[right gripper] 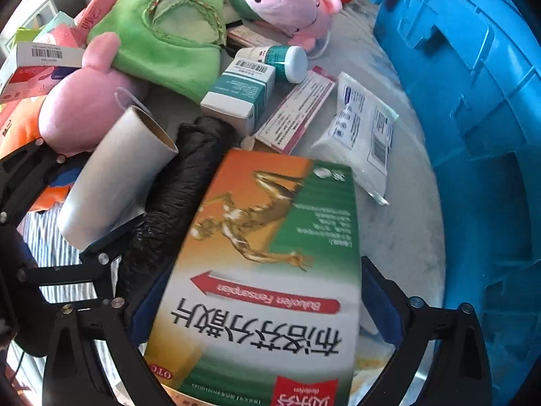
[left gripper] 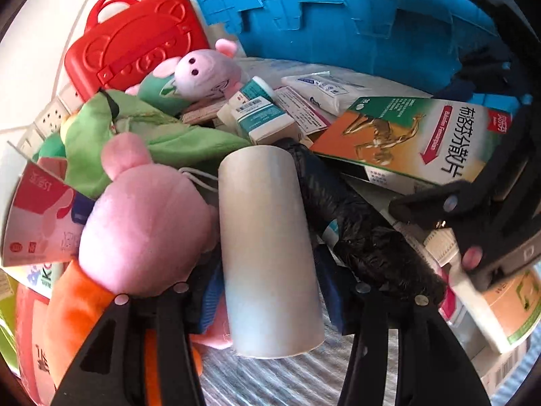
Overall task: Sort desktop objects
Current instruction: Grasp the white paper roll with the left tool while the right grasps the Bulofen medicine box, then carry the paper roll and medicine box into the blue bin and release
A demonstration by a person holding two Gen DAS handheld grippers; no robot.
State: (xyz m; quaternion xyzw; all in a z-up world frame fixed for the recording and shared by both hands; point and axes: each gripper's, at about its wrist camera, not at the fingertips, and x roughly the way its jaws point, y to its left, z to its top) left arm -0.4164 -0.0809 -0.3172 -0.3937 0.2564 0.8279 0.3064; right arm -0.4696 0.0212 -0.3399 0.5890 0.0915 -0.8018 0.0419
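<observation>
A: What can we read here?

B: On the medicine box (right gripper: 267,270) we read "Bufuofen Fensanpian" in white on a red arrow, big black Chinese characters beside it, and "OTC" in a red oval at one corner. Its face runs orange to green with a golden running figure.

A: And where does that box sit?

B: It lies tilted on the pile, between the fingers of our right gripper (right gripper: 257,308). The jaws stand wide, one on each long side; we cannot tell whether the pads touch it.

A: What lies just beside the box?

B: A black crinkled roll (left gripper: 358,223) runs along its side, and beyond that is the pale roll (left gripper: 267,247), a smooth whitish tube with a cardboard core showing at its end. Our left gripper (left gripper: 270,291) straddles the pale roll at a middling width; the tube looks seated between the fingers, but we cannot see the pads pressing.

A: Other writing near the box?

B: A teal-and-white carton (right gripper: 236,98) with a barcode label stands just past the box's far end, and a white packet (right gripper: 365,135) with blue print, too small to read.

A: And further off?

B: Past the carton lie a pink plush pig (right gripper: 287,3) and a green cloth (right gripper: 169,34). A blue crate (right gripper: 473,101) rises on the box's other side.
</observation>
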